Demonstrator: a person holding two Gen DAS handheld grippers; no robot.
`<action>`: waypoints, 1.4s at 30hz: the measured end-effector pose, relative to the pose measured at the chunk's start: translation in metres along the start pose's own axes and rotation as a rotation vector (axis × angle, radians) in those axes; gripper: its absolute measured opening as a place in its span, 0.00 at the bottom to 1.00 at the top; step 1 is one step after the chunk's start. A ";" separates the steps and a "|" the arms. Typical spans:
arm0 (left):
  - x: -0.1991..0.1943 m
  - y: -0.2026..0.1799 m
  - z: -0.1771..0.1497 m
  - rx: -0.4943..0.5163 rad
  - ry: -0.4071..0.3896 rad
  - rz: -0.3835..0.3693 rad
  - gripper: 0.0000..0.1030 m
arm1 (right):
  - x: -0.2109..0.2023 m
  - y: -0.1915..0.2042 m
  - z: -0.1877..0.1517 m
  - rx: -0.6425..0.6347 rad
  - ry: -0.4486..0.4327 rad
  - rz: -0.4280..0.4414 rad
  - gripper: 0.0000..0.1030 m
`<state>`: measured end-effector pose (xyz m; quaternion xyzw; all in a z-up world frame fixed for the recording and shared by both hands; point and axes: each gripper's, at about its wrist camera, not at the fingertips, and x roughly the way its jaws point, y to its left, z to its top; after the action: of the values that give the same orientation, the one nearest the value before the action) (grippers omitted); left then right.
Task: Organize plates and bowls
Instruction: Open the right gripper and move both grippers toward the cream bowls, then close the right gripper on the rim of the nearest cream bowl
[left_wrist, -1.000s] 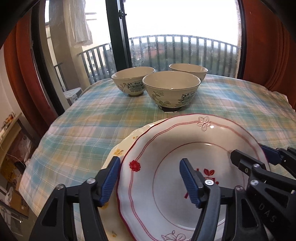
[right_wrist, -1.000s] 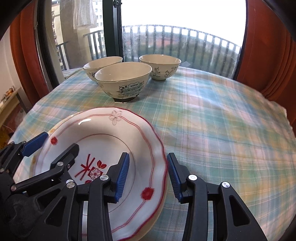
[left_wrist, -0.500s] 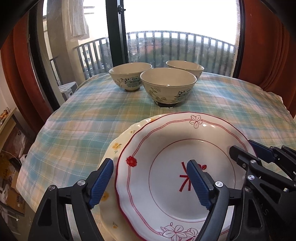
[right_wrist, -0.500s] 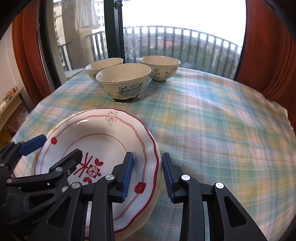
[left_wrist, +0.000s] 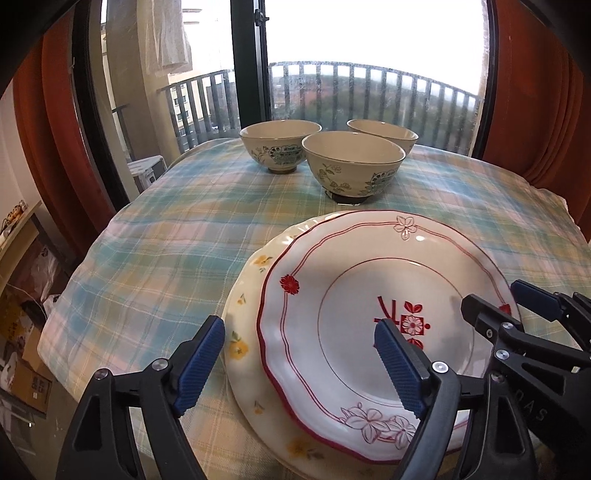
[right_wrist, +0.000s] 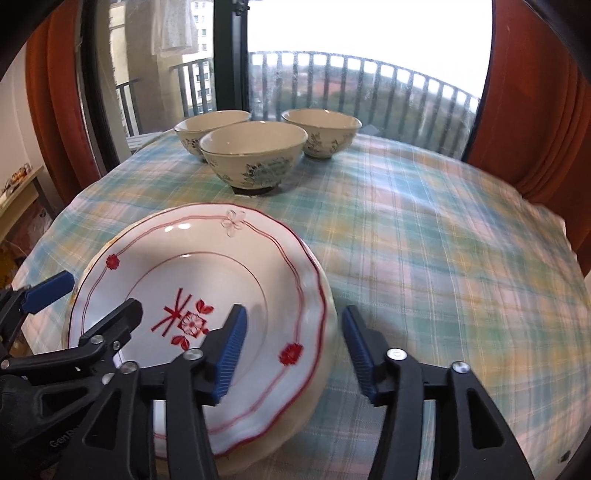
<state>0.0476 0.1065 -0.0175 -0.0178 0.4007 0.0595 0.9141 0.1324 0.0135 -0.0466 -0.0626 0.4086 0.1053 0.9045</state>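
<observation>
red-rimmed plate (left_wrist: 369, 295) stacked | both hand-held grippers (left_wrist: 299, 365) (right_wrist: 291, 343) just opening, empty | risk: nearest bowl (left_wrist: 352, 164) at 12 o'clock (knockable)

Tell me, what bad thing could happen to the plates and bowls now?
The red-rimmed plate sits off-centre on the yellow-flowered plate, so a nudge might slide it. The left gripper and right gripper, both open, straddle its rims and could bump them. The nearest bowl stands close behind.

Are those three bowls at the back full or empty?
The nearest bowl shows a bare, empty inside. The other two cannot be fully judged; their bottoms are hidden.
</observation>
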 end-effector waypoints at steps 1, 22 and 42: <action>-0.002 -0.001 0.001 0.000 -0.003 -0.007 0.84 | -0.003 -0.002 -0.001 0.012 0.000 -0.001 0.63; -0.012 -0.014 0.090 -0.023 -0.122 -0.076 0.89 | -0.030 -0.037 0.080 0.088 -0.119 0.001 0.64; 0.089 0.001 0.176 -0.010 -0.092 0.000 0.74 | 0.063 -0.035 0.179 0.133 -0.118 0.089 0.64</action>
<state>0.2362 0.1299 0.0363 -0.0198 0.3578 0.0623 0.9315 0.3116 0.0240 0.0251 0.0221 0.3632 0.1216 0.9235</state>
